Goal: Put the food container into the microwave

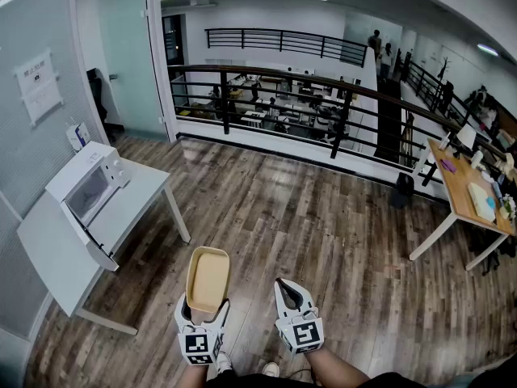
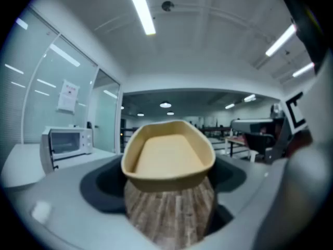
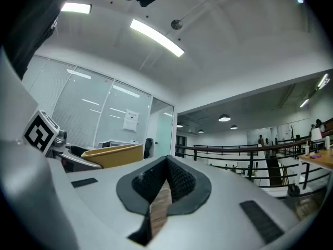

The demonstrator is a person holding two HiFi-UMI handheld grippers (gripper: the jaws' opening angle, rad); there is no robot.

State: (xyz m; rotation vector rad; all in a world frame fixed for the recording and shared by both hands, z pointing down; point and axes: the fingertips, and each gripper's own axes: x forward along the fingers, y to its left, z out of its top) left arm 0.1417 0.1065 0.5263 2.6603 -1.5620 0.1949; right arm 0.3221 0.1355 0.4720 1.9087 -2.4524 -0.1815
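Note:
My left gripper (image 1: pixel 202 318) is shut on a tan, empty oval food container (image 1: pixel 208 278), which sticks out forward over the wooden floor. In the left gripper view the container (image 2: pixel 169 155) fills the space between the jaws of the left gripper (image 2: pixel 169 184), gripped at its near end. The white microwave (image 1: pixel 87 186) stands on a white table (image 1: pixel 48 257) at the left, well away from the container; it also shows far off in the left gripper view (image 2: pixel 66 142). My right gripper (image 1: pixel 284 288) hangs beside the left, its jaws shut on nothing (image 3: pixel 165 165).
A black railing (image 1: pixel 323 95) runs across the back, above a lower office level. A wooden desk (image 1: pixel 472 196) with small items stands at the far right. Glass partition walls (image 1: pixel 40 95) rise behind the microwave table. Wooden floor (image 1: pixel 291 208) lies between me and the table.

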